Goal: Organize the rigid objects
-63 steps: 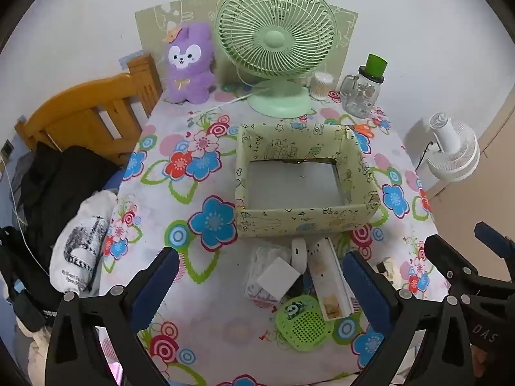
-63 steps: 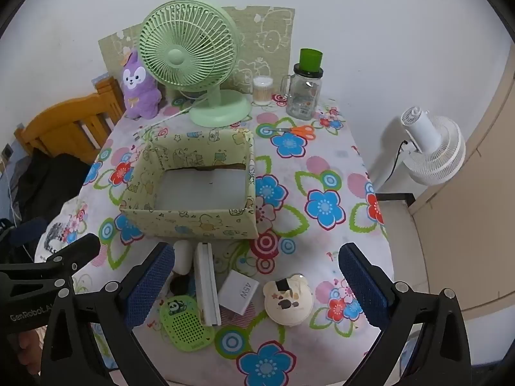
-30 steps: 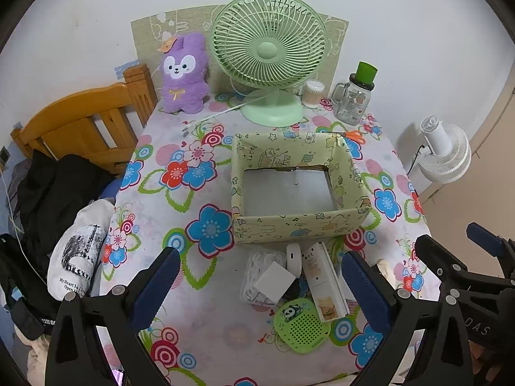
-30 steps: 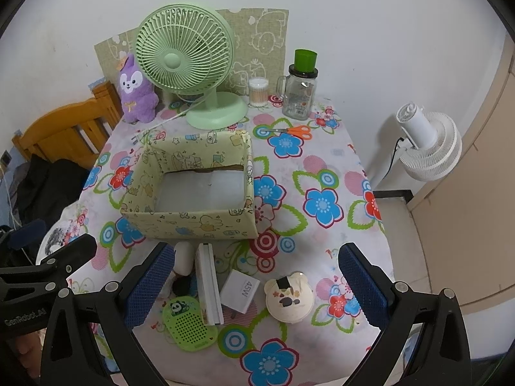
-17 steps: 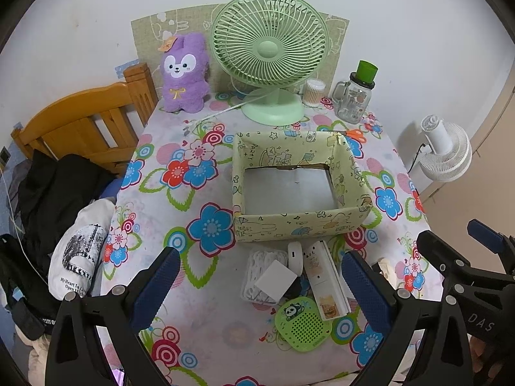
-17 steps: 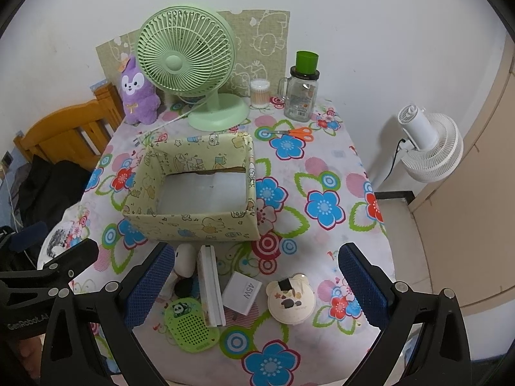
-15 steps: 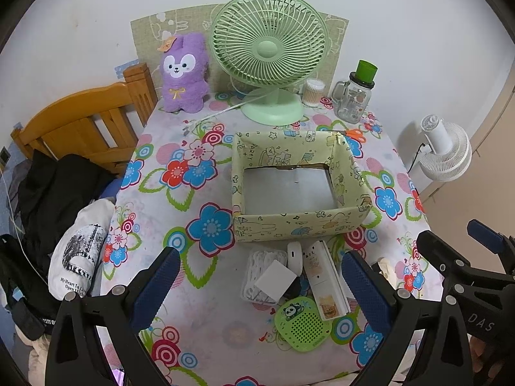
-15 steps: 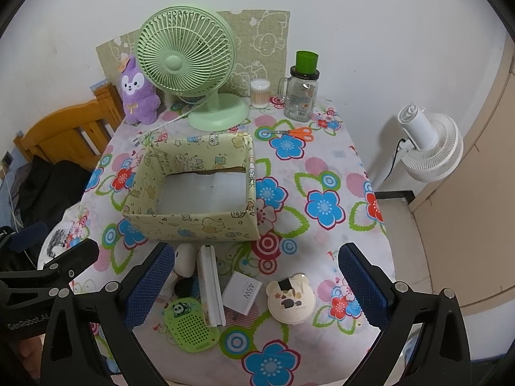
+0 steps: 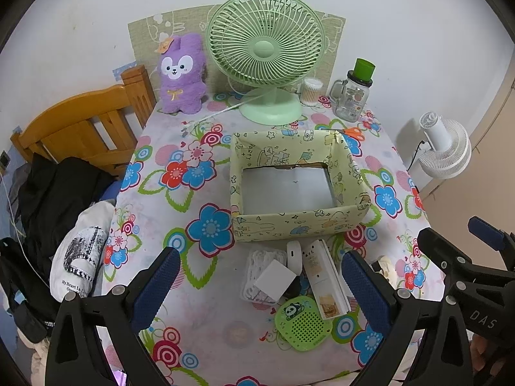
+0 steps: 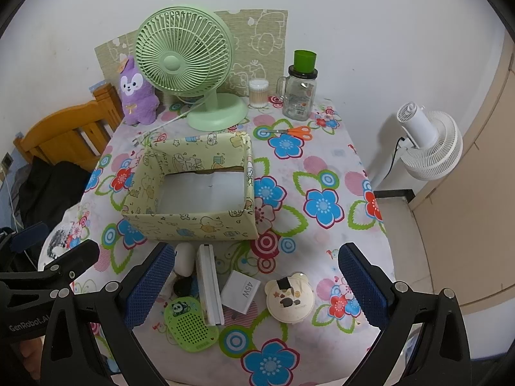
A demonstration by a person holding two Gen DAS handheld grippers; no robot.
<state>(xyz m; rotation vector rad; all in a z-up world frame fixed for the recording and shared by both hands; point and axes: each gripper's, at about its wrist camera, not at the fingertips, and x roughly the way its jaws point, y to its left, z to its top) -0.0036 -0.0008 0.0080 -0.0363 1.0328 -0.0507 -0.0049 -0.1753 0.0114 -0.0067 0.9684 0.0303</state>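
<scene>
An empty pale-green patterned box sits mid-table. In front of it lie a white charger block, a long white bar, a small white oval case, a green panda speaker and a round cream bear-face case. My left gripper hovers open above the pile. My right gripper is open above the charger and bear case. Both are empty.
A green desk fan, purple plush, cotton-swab jar, glass jar with green lid and orange scissors stand at the table's back. A wooden chair with clothes is left; a white floor fan is right.
Both grippers pulled back and up slightly from the table over the last two seconds, then held still. Nothing on the table moved.
</scene>
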